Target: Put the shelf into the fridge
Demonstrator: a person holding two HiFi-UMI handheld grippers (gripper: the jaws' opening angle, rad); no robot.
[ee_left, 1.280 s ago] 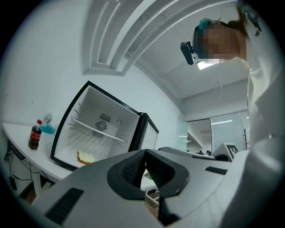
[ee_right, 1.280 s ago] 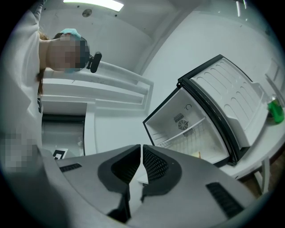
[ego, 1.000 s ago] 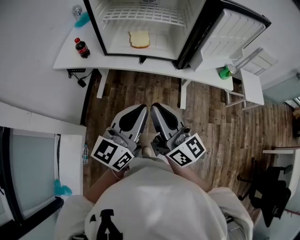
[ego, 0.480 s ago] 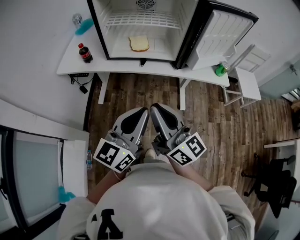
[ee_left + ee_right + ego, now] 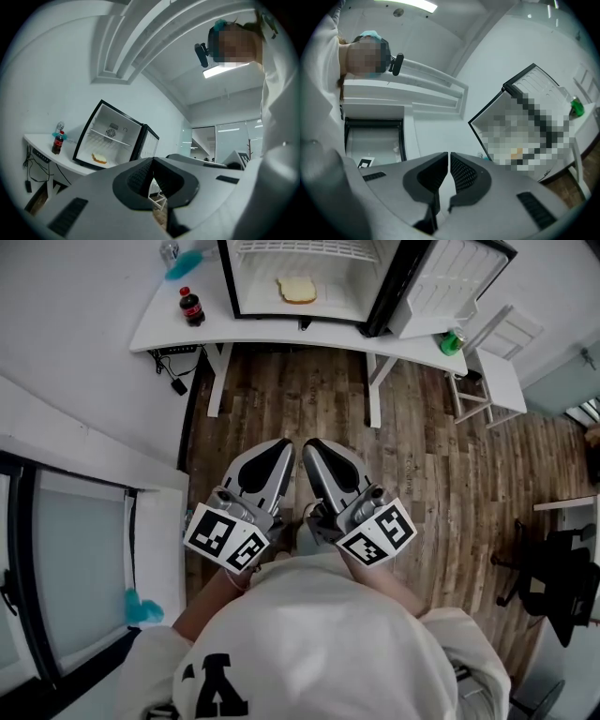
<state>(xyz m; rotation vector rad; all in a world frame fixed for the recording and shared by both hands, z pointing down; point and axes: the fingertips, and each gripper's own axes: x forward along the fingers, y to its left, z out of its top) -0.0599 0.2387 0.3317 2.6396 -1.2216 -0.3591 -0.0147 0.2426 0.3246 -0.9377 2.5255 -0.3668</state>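
Left gripper [image 5: 281, 446] and right gripper [image 5: 315, 446] both pinched closed, empty, side by side at 6 o'clock. Wire shelf [image 5: 300, 247] sits inside open fridge [image 5: 347, 296] at 12 o'clock. Placing looks done; next likely closing the door [image 5: 450, 282].

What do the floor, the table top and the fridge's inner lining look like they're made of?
Floor: wood planks or wood-look laminate, matt brown, with visible board seams and grain.
Table top: smooth plain white, likely laminate or painted board; no grain shows.
Fridge lining: smooth uniform white, probably moulded plastic; too small to be sure.
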